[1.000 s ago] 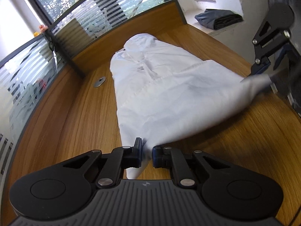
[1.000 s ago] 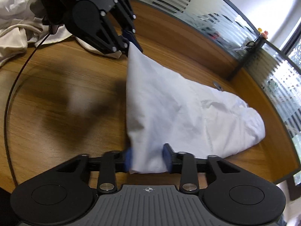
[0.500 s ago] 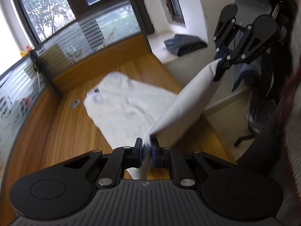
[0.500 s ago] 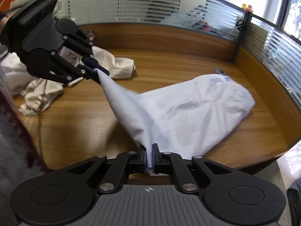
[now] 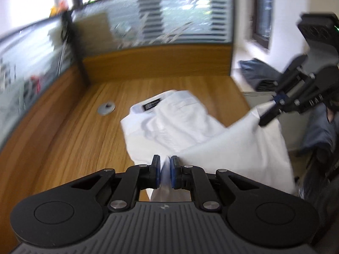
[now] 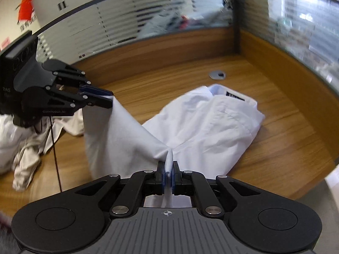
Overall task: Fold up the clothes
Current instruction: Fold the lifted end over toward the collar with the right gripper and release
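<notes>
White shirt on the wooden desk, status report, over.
Left gripper and right gripper shut on white shirt hem, lifted. Collar end on wooden desk. Path clear.

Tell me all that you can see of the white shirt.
The shirt is white, thin woven cloth, with a collar and a dark label inside it. The collar end lies creased on the wooden desk. The other end is lifted off the desk: the left hand-held gripper and the right hand-held gripper are each shut on a corner of it, and the cloth hangs between them.
</notes>
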Available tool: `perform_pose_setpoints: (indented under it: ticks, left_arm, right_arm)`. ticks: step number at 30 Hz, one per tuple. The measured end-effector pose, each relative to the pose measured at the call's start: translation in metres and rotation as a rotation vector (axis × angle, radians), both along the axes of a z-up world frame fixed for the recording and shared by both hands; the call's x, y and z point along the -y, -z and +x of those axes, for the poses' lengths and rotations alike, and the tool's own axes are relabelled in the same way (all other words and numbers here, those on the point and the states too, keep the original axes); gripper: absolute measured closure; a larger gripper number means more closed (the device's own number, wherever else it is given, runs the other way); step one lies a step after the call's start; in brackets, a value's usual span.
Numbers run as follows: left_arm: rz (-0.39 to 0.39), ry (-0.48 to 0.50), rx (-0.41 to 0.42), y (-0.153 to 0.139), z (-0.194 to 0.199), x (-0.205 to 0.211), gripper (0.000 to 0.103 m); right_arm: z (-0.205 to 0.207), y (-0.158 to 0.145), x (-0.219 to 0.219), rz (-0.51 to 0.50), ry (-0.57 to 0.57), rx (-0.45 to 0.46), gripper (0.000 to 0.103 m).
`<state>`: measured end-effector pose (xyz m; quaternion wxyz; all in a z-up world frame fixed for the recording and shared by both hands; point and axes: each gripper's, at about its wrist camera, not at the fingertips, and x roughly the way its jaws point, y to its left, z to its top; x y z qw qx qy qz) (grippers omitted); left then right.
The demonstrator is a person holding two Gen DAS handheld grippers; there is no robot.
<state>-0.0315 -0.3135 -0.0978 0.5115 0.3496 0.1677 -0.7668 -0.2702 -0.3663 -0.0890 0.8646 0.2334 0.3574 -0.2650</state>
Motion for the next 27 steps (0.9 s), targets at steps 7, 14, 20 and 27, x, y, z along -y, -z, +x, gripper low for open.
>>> perform_pose_setpoints:
  ticks: [7,14,20,27]
  left_arm:
    - [0.134,-0.071,-0.001,0.066,0.001,0.050,0.088]
    - [0.160,-0.186,-0.092,0.087,0.019,0.064,0.063]
    - [0.122,-0.251,-0.157,0.049,0.035,0.044,0.047]
    - [0.152,-0.219,-0.145,0.028,0.028,-0.019,0.041]
  right_arm:
    - [-0.005,0.063,0.049,0.135,0.054,0.005,0.094]
    - [-0.017,0.078,0.044,0.146,0.143,0.024,0.080]
    - [-0.020,0.063,0.024,0.062,0.210,-0.005,0.075]
    - [-0.003,0.024,-0.037,-0.065,0.180,-0.067,0.073]
